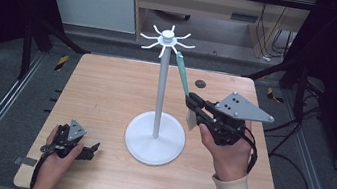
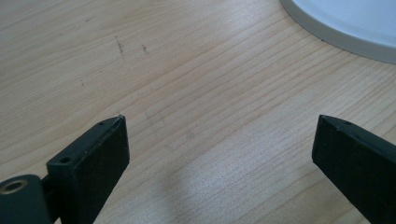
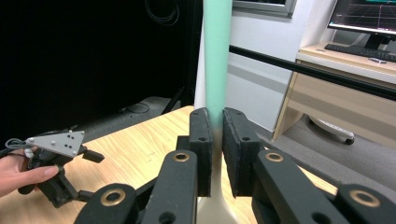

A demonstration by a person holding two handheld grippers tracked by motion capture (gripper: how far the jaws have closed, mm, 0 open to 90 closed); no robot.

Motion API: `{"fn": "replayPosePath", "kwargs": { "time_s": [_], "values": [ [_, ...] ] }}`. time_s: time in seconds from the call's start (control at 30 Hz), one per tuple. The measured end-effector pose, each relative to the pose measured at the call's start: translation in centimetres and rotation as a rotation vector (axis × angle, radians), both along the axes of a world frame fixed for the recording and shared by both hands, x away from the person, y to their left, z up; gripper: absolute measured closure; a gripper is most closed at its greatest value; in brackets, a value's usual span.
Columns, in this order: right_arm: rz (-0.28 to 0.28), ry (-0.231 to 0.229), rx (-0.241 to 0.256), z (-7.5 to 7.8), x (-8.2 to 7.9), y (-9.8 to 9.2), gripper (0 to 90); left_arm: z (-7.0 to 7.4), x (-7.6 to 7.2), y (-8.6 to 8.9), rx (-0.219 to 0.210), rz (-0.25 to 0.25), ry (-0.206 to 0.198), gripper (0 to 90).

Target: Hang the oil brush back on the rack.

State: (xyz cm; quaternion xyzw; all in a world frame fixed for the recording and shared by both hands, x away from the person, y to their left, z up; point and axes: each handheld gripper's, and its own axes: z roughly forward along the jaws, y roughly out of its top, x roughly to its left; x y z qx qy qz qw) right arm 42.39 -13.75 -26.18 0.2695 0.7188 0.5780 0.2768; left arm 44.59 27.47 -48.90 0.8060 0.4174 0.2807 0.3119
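My right gripper (image 1: 194, 104) is clamped on a teal-handled utensil (image 1: 182, 75), holding it where the teal handle meets the pale lower end. In the right gripper view the handle (image 3: 217, 56) rises straight up between the closed jaws. The handle tip sits at one of the arms of the white hook stand (image 1: 161, 86), right of its pole; I cannot tell whether the tip is already over a hook or just beside it. The stand is in the middle of the wooden table (image 1: 106, 90).

My left gripper (image 1: 90, 149) rests on the near left of the table, jaws spread wide with nothing between them. The left gripper view has bare wood under it and the rim of the stand's base (image 2: 336, 32) at the top right.

Step in hand, as I judge it: hanging the utensil on the stand.

- Keep the clamp firm; the handle is smooth and could pivot.
- Move slowly near the crown, since a side push may tip the tall stand.
- Let go only once the weight hangs from the hook.
- Left gripper is free to steady the base if it rocks.
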Motion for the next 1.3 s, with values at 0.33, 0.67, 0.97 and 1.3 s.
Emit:
{"fn": "replayPosePath", "kwargs": {
  "time_s": [0.33, 0.67, 0.97, 1.3],
  "values": [
    [0.010, 0.011, 0.014, -0.2, 0.6, 0.7, 82.4, 0.0, 0.0, 0.0, 0.002, -0.001, 0.001, 3.6],
    [0.011, 0.016, 0.023, -0.6, 1.2, 1.1, 82.5, -0.1, 0.0, -0.1, 0.001, -0.002, 0.003, 3.6],
    [0.010, 0.015, 0.031, -0.8, 1.2, 1.2, 82.5, -0.1, 0.0, -0.1, 0.004, -0.006, 0.007, 3.7],
    [0.008, 0.013, 0.038, -0.8, 1.2, 1.3, 82.3, -0.2, 0.1, -0.2, 0.007, -0.007, 0.011, 3.8]
  ]
}}
